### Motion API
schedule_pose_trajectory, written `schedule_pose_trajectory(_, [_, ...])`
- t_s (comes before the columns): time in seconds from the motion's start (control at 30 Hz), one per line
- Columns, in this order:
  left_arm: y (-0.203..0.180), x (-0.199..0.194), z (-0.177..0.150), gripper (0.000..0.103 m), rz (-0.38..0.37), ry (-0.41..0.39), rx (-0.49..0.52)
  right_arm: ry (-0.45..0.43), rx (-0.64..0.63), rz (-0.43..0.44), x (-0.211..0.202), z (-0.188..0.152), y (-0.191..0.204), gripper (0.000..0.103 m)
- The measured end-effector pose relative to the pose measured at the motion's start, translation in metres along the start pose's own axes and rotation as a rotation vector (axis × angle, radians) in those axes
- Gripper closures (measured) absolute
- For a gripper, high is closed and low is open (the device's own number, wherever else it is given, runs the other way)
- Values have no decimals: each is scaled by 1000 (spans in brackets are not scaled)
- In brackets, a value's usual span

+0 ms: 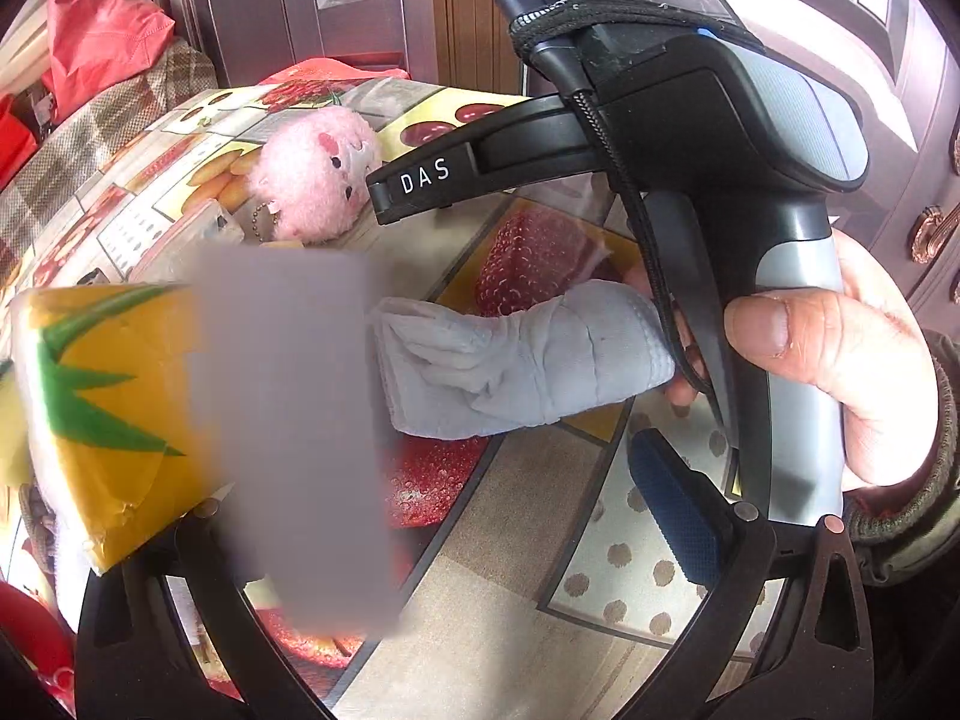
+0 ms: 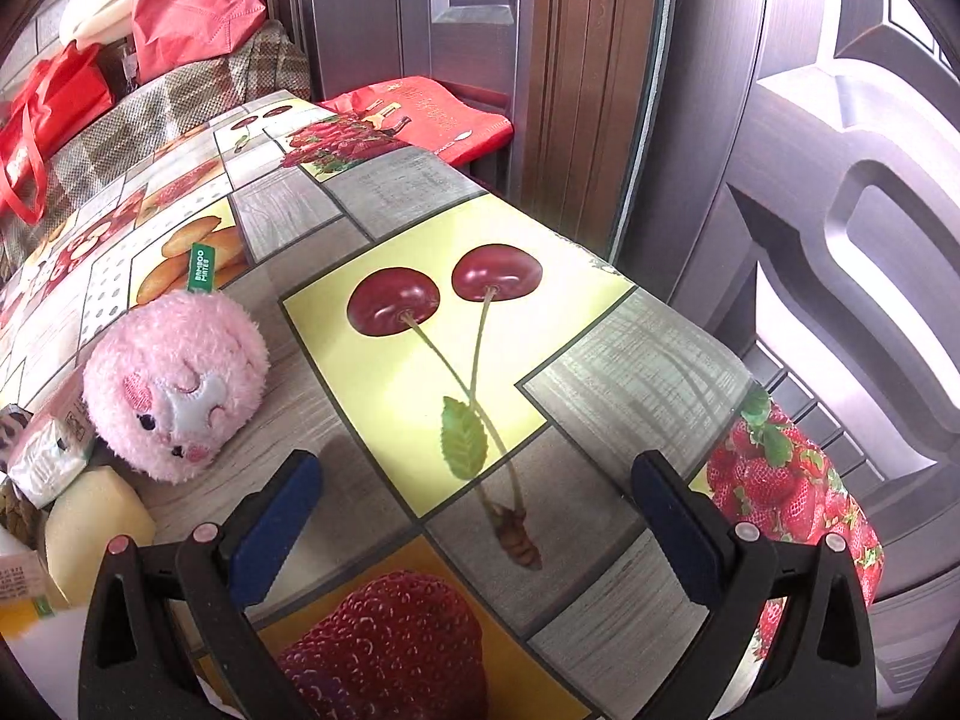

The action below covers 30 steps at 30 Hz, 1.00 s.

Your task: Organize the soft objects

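A crumpled grey cloth [image 1: 516,366] lay on the fruit-print oilcloth table [image 1: 528,540], beside a yellow plastic-wrapped pack [image 1: 114,408]; behind the cloth sat a fluffy pink plush toy [image 1: 315,171].

A grey blurred patch [image 1: 288,420] covers the middle of the left wrist view, hiding the left gripper's left finger and part of a yellow packet [image 1: 114,408]. In the right wrist view, small packages [image 2: 48,456] are cut off at the left edge.
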<state>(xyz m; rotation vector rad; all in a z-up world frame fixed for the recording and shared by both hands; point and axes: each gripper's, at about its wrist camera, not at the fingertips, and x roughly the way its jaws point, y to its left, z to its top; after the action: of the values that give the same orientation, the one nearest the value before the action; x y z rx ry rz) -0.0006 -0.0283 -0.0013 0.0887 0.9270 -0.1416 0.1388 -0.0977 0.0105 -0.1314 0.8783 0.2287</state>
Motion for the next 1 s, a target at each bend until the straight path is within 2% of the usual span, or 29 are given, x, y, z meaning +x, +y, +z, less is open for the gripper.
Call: schedule_pose_trajectory(1.0, [1, 1, 0, 1, -1, 1, 0, -3, -2, 12, 0, -1, 1, 0])
